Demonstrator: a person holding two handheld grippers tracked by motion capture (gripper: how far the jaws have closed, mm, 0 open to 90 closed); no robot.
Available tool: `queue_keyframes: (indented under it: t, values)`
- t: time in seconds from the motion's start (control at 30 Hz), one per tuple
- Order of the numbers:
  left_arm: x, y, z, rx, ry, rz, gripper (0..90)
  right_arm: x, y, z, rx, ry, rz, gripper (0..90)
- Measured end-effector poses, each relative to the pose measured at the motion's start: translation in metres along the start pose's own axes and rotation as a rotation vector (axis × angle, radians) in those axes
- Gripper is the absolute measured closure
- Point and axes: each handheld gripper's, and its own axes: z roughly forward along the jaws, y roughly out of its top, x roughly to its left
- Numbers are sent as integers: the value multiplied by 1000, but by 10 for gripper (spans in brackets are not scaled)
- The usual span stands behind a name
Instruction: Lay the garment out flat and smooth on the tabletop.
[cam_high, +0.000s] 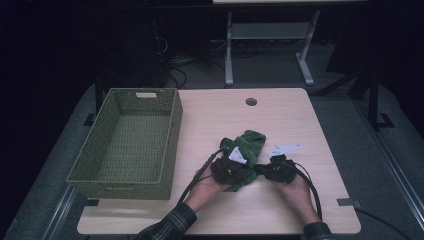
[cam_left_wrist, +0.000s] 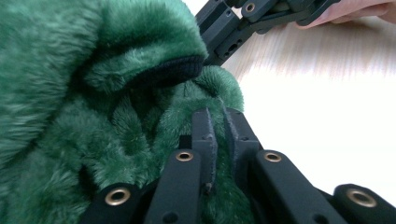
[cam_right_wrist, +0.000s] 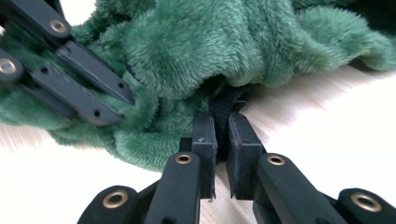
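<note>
A crumpled green plush garment (cam_high: 248, 144) lies on the wooden table (cam_high: 290, 115), near its front. My left gripper (cam_high: 239, 175) comes at it from the left, and its jaws (cam_left_wrist: 219, 117) are shut on a fold of the green plush (cam_left_wrist: 93, 70). My right gripper (cam_high: 261, 170) meets it from the right. Its jaws (cam_right_wrist: 222, 125) are shut on the garment's dark ribbed hem (cam_right_wrist: 227, 103), beneath a bulge of green plush (cam_right_wrist: 210, 42). The two grippers sit close together; the left gripper's linkage (cam_right_wrist: 79, 70) crosses the right gripper view.
An olive woven basket (cam_high: 120, 189) stands on the table's left side, with nothing inside. A round cable hole (cam_high: 251, 101) sits near the far edge. Bare wood lies to the right and behind the garment. Another desk's legs (cam_high: 229, 50) stand beyond.
</note>
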Motion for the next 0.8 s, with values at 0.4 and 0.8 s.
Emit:
queue_keyframes:
  t: [0.4, 0.8]
  values:
    - [0, 2, -42, -77, 34, 8, 857, 0, -5, -38, -34, -75, -19, 838]
    - [-4, -32, -62, -34, 60, -5, 860, -9, -43, -81, -36, -162, 52, 838]
